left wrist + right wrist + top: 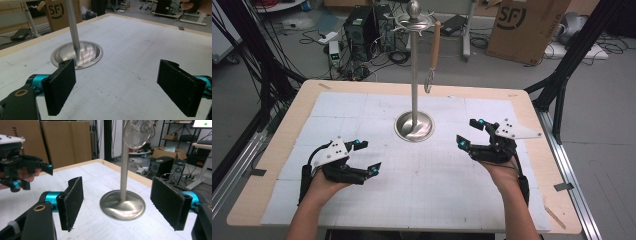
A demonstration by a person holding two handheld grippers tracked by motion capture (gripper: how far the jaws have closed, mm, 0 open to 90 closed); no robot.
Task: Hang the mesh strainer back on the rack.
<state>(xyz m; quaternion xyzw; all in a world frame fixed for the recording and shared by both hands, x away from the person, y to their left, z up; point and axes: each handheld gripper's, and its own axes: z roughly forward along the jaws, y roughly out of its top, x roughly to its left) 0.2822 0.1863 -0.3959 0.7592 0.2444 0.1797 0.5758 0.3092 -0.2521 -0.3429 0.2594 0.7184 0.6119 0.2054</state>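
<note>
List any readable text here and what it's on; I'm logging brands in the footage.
"SF": logo on the cardboard box on the floor beyond the table, also in the left gripper view.
Partial print on the brown box at the top left of the right gripper view: cut off, unreadable.

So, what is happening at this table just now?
A person holds a black two-jaw gripper in each hand above the white gridded mat. The left gripper and the right gripper are both open and hold nothing. Between them stands a tall silver metal stand with a round base. A wooden-handled utensil hangs from its top. Nothing is being gripped at this moment.
</note>
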